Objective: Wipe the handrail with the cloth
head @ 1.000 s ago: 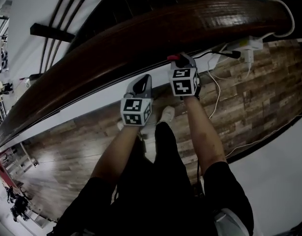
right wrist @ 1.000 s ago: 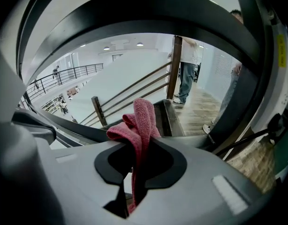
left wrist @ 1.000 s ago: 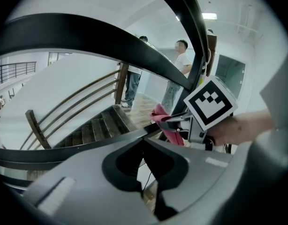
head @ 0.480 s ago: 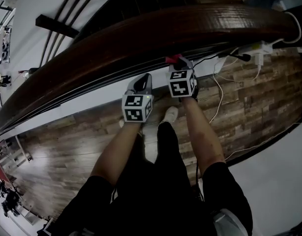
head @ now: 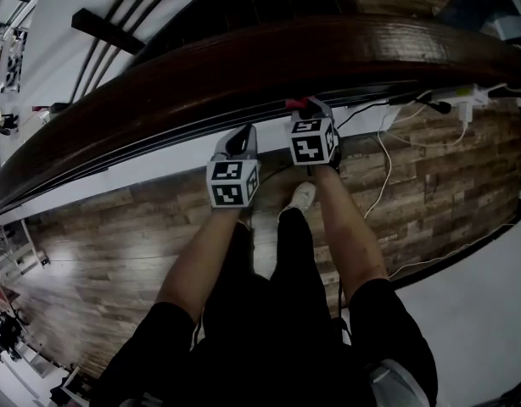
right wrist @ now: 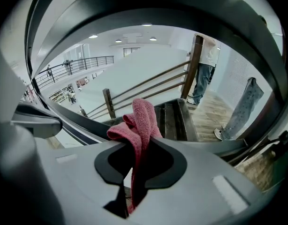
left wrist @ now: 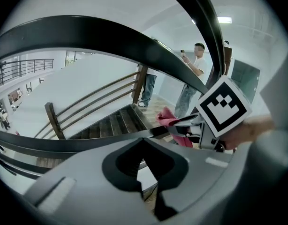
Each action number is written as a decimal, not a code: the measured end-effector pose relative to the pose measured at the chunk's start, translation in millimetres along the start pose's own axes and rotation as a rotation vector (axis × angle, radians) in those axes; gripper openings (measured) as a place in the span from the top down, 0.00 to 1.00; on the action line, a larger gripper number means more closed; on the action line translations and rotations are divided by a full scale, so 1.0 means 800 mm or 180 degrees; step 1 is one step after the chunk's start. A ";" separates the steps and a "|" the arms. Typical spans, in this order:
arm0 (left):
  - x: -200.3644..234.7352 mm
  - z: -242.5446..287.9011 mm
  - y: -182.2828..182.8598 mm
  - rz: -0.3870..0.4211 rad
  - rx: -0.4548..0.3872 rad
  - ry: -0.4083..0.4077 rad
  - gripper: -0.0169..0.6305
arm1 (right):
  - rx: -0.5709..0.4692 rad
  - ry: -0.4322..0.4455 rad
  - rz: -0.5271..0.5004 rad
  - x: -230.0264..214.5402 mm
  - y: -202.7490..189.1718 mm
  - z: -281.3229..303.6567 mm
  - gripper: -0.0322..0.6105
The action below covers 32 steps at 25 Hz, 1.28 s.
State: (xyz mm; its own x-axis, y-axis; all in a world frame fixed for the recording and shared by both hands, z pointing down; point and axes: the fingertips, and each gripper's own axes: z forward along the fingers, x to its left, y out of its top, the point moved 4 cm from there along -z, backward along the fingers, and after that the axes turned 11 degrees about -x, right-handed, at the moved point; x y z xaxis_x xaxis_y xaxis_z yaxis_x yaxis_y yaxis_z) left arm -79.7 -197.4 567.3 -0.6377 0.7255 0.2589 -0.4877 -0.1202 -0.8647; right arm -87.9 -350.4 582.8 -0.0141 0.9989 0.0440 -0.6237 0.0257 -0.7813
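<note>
A dark brown wooden handrail arcs across the top of the head view, from lower left to upper right. My right gripper reaches up to its near underside and is shut on a red cloth. In the right gripper view the cloth bunches above the closed jaws and hangs down between them, with the handrail curving overhead. My left gripper is beside it, just below the rail, shut and holding nothing. From the left gripper view I see the handrail, the right gripper's marker cube and the cloth.
A white power strip with trailing cables lies on the wood floor at the right. My legs and a white shoe are below the grippers. Beyond the rail are stairs, lower rail bars and standing people.
Both grippers keep almost the same pose under the rail. The head view has swung, so the power strip and cables slid to the right. The right gripper still holds the cloth.
</note>
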 end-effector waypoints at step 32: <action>0.178 -0.118 -0.005 -0.0189 0.0028 0.0456 0.97 | 0.0024 0.0238 -0.0165 0.197 0.028 0.030 0.87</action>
State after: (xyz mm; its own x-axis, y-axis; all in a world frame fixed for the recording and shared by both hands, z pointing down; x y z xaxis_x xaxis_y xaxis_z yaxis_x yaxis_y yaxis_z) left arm -112.3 -29.8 566.9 -0.5162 0.8207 0.2449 -0.5276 -0.0795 -0.8457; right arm -122.9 -193.2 587.7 0.0766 0.9964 0.0373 -0.6279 0.0773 -0.7744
